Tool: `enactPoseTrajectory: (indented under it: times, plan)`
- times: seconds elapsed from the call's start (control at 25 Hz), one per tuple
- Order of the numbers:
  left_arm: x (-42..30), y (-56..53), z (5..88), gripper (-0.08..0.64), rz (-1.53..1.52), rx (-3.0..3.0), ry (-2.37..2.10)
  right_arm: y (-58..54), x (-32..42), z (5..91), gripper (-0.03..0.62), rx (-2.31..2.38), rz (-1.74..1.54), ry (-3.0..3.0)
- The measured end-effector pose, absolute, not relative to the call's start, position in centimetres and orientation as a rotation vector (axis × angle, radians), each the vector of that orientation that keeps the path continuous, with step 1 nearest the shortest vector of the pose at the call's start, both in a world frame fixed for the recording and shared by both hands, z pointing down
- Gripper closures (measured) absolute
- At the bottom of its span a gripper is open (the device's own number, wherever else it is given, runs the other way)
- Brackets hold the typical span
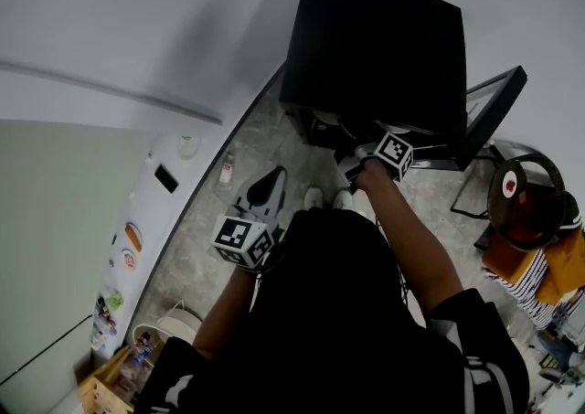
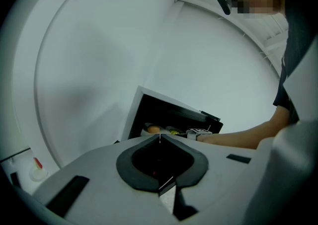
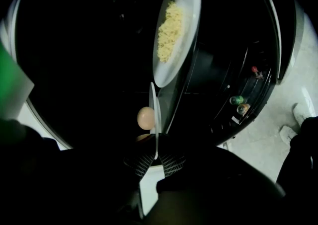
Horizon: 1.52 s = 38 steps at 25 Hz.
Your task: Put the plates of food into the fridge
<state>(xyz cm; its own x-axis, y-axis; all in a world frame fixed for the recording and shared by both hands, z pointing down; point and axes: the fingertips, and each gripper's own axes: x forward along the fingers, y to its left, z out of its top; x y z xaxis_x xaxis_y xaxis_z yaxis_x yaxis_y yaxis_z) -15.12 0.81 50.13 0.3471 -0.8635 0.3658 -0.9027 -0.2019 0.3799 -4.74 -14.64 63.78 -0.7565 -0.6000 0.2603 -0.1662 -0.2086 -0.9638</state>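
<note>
Right gripper (image 3: 155, 158) is clenching the rim of a white plate (image 3: 156, 107), seen edge-on at lower centre, inside the dark fridge (image 1: 375, 47). A round egg-like item (image 3: 145, 117) is sitting on that plate. A second plate (image 3: 191, 0), holding yellow food, is lying at upper centre. Left gripper (image 2: 159, 138) is hovering outside the fridge, jaws closed on nothing.

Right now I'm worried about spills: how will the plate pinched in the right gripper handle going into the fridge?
Probably stiff: the plate shows a thin, straight edge. The right gripper holds only its rim, so it may tip or pivot at the fingers. The round egg-like item on it looks apt to roll.
</note>
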Motion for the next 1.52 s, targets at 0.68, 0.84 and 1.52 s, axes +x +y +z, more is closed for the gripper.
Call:
enactPoseTrajectory:
  times: [0.68, 0.84, 1.52]
  plan:
    - [-14.8, 0.9, 50.0, 0.537, 0.095, 2.091, -1.526, -16.5, -4.0, 62.0, 0.419, -1.057, -1.907, 1.804]
    - [-14.7, 0.9, 50.0, 0.535, 0.092, 2.098, -1.523, -16.3, -3.4, 61.8, 0.382, -1.091, -1.87, 1.873]
    - [-13.7, 1.1, 49.8, 0.537, 0.094, 2.126, -1.491, -14.6, -5.1, 61.7, 0.345, -1.151, -2.015, 1.934]
